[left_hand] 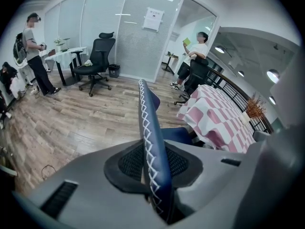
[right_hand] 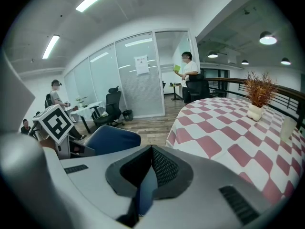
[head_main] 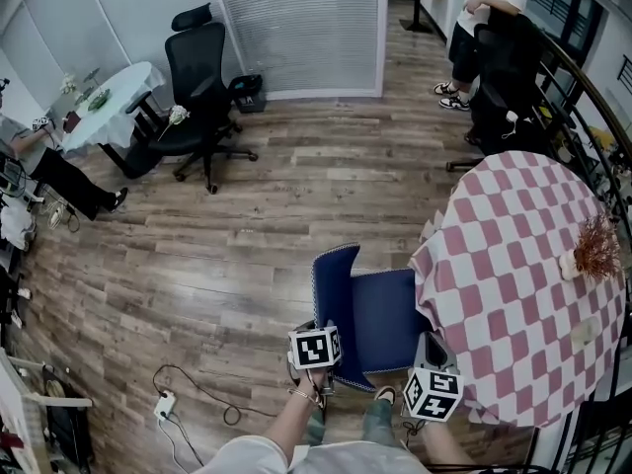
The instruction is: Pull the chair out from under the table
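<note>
The left gripper (left_hand: pixel 153 162) and right gripper (right_hand: pixel 150 170) each clamped a padded edge of the chair (head_main: pixel 380 316), which was probably stiff-framed and moderately heavy.

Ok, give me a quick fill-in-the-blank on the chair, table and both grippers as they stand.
1. The left gripper is clamped on the backrest of the ____ chair.
2. The right gripper is shut on that same ____.
3. The table is covered in white and ____ checks.
Missing: blue; chair; pink.
</note>
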A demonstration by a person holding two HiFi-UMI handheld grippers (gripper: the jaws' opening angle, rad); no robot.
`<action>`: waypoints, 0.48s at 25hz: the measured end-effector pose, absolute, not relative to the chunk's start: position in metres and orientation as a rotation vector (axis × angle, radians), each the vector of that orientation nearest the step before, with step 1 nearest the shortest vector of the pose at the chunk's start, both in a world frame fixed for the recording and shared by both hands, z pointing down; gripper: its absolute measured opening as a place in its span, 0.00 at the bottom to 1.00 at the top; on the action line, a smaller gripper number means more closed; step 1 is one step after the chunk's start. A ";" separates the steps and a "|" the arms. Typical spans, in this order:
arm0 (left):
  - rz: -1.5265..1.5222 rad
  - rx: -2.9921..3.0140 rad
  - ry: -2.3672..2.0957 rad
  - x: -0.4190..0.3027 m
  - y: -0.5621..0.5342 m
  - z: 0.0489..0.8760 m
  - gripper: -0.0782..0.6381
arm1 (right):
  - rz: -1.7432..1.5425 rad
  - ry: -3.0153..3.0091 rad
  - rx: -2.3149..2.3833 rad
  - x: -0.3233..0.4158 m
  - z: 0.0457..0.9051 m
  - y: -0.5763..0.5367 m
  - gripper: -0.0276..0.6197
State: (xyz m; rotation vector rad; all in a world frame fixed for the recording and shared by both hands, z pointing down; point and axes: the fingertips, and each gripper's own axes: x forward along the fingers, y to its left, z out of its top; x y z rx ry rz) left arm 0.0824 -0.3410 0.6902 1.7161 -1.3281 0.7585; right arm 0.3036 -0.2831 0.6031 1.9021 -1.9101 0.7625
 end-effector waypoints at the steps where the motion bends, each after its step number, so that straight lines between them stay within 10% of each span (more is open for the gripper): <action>1: 0.756 1.713 -1.329 0.078 -0.340 0.690 0.23 | 0.763 -1.910 1.902 0.300 0.603 -0.283 0.07; 12: 0.727 1.669 -1.356 0.026 -0.333 0.691 0.22 | 0.761 -1.925 1.885 0.257 0.601 -0.287 0.07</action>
